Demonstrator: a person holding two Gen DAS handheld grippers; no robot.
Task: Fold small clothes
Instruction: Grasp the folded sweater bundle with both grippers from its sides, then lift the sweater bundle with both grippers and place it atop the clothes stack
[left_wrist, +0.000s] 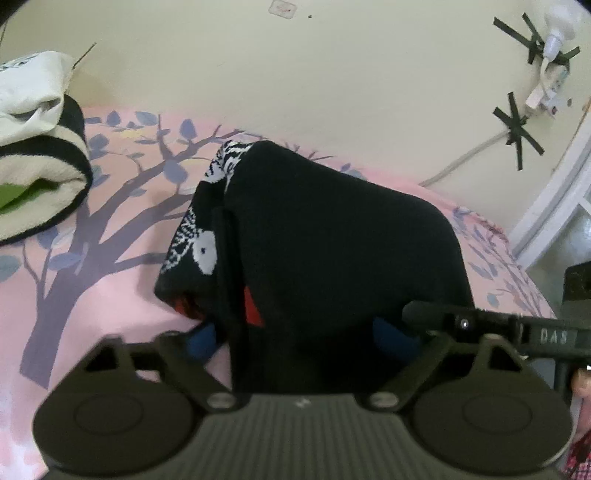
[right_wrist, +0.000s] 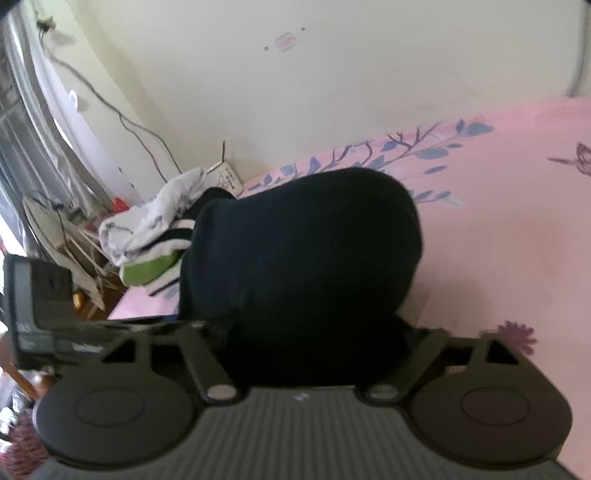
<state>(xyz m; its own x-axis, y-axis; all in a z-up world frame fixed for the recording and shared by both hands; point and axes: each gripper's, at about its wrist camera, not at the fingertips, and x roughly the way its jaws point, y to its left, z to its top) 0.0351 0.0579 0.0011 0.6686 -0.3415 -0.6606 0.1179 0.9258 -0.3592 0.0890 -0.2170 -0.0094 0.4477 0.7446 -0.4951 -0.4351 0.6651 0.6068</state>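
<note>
Black garment (left_wrist: 332, 236), bunched into a mound, sits on the pink bedsheet (left_wrist: 110, 288) with its near edge running in between the fingers of both tools. From the left gripper (left_wrist: 299, 332), the cloth fills the gap between the two blue pads (left_wrist: 201, 343); a white-patterned panel and a bit of red lining show on the mound's left side. Whether those pads actually pinch the cloth I cannot tell, as the fabric hides the contact. The right gripper (right_wrist: 314, 339) faces the same mound from the other side, and its fingertips are wholly covered by black cloth, so its grip is likewise unclear. Left of the garment, seen from the left tool, lies a pile (left_wrist: 37, 147) of white, black-trimmed and green clothes, well apart from it. Behind the garment rises the cream wall (left_wrist: 332, 74), with a cable (left_wrist: 461, 162) taped to it.
</note>
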